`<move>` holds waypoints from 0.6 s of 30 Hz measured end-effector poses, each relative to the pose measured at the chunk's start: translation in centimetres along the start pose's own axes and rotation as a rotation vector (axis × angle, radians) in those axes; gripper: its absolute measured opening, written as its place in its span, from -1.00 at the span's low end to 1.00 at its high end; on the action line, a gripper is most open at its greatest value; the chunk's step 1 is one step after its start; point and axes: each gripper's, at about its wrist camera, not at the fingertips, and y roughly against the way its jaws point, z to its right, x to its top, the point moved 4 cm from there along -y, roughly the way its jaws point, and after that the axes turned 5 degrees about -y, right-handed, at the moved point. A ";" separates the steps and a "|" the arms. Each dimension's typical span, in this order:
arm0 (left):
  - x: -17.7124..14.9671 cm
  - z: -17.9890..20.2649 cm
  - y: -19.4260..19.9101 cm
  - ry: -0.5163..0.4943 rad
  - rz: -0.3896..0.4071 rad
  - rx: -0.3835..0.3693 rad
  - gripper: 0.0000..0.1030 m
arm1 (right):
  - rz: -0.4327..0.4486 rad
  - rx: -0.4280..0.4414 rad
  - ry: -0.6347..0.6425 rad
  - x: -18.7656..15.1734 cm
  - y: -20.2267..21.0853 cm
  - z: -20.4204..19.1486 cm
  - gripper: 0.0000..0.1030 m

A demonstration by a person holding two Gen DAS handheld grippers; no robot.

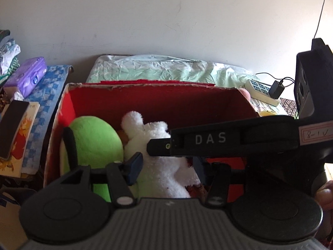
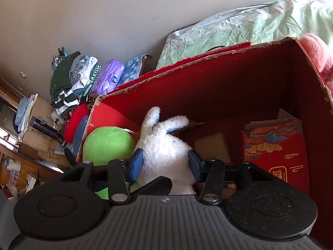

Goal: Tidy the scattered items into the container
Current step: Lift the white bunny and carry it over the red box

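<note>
A red cardboard box (image 1: 145, 86) (image 2: 208, 56) stands open and holds a green plush (image 1: 95, 141) (image 2: 108, 143) and a white plush rabbit (image 1: 149, 133) (image 2: 164, 145). In the right wrist view my right gripper (image 2: 165, 164) hangs inside the box, its blue pads pressed on both sides of the rabbit's body. One right gripper finger (image 1: 158, 145), marked DAS, crosses the left wrist view over the rabbit. My left gripper (image 1: 167, 168) hovers above the box's near edge, jaws apart, with the rabbit lying beyond them. A red patterned packet (image 2: 276, 150) stands at the box's right side.
A pink plush (image 2: 316, 50) and a yellow item (image 1: 267, 113) lie outside the box's right wall. A pale green pillow (image 1: 166, 68) sits behind the box. A purple tissue pack (image 1: 27, 77), a book (image 1: 20, 137) and folded clothes (image 2: 68, 83) lie left. A power strip (image 1: 262, 91) lies back right.
</note>
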 end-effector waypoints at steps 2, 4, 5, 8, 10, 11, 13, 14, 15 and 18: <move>-0.2 0.0 0.0 -0.002 -0.009 -0.003 0.03 | -0.017 -0.009 0.001 0.0 -0.4 0.1 0.01; -0.4 0.0 -0.2 -0.001 -0.021 -0.001 0.04 | -0.026 0.002 -0.023 -0.1 -0.7 0.4 0.03; -0.5 0.0 -0.2 -0.002 -0.023 0.001 0.05 | -0.028 0.002 -0.026 -0.1 -0.7 0.5 0.05; -0.7 0.0 -0.5 -0.007 -0.039 0.014 0.08 | -0.041 0.005 -0.041 0.0 -1.1 0.8 0.09; -0.6 0.0 -0.5 -0.006 -0.047 0.018 0.08 | -0.043 0.012 -0.045 0.0 -1.0 0.9 0.10; -0.6 0.0 -0.6 -0.003 -0.053 0.019 0.08 | -0.045 0.015 -0.048 0.1 -1.0 1.0 0.11; -0.5 0.1 -0.8 -0.005 -0.068 0.030 0.08 | -0.049 0.022 -0.062 0.1 -1.0 1.2 0.12; -0.5 0.2 -0.9 -0.009 -0.075 0.037 0.08 | -0.050 0.028 -0.070 0.1 -0.9 1.3 0.12; -0.5 0.3 -1.0 -0.014 -0.082 0.045 0.08 | -0.052 0.034 -0.078 0.1 -0.9 1.4 0.13; -0.4 0.4 -1.2 -0.017 -0.103 0.062 0.08 | -0.054 0.038 -0.086 0.1 -0.8 1.5 0.13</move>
